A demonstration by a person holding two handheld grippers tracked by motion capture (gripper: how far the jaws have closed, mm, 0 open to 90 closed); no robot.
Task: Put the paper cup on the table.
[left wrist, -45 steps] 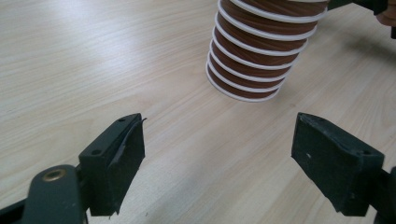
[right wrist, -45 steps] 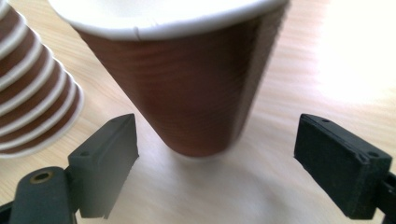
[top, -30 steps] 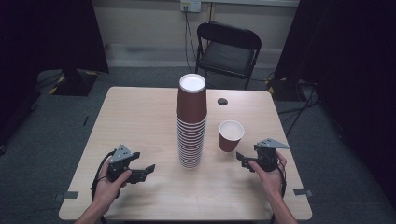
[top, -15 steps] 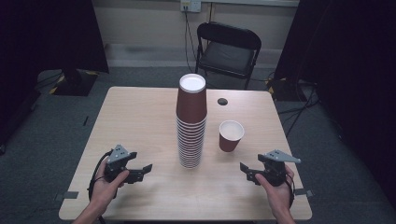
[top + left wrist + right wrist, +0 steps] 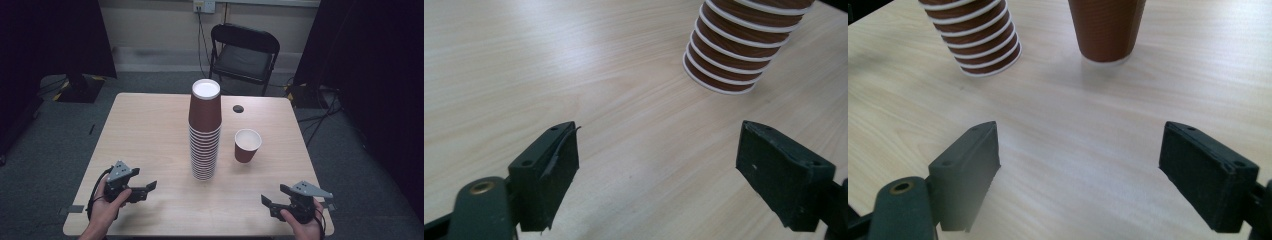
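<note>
A tall stack of brown paper cups (image 5: 204,131) stands upside down in the middle of the wooden table (image 5: 150,130); its lower rims (image 5: 729,60) (image 5: 980,42) lie ahead of both grippers. One single brown cup (image 5: 247,145) stands upright just right of the stack, and its base (image 5: 1106,30) rests ahead of the right gripper. My left gripper (image 5: 148,187) (image 5: 659,170) is held open near the front left corner, empty. Over the front right edge my right gripper (image 5: 272,198) (image 5: 1080,170) is open too, with nothing between its jaws.
A small dark round spot (image 5: 238,108) lies on the table behind the single cup. A black folding chair (image 5: 243,55) stands beyond the far edge. Cables and dark curtains surround the table on grey carpet.
The right gripper has drawn back from beside the single cup toward the front right edge. The left gripper has slid slightly back and left. Both stay open.
</note>
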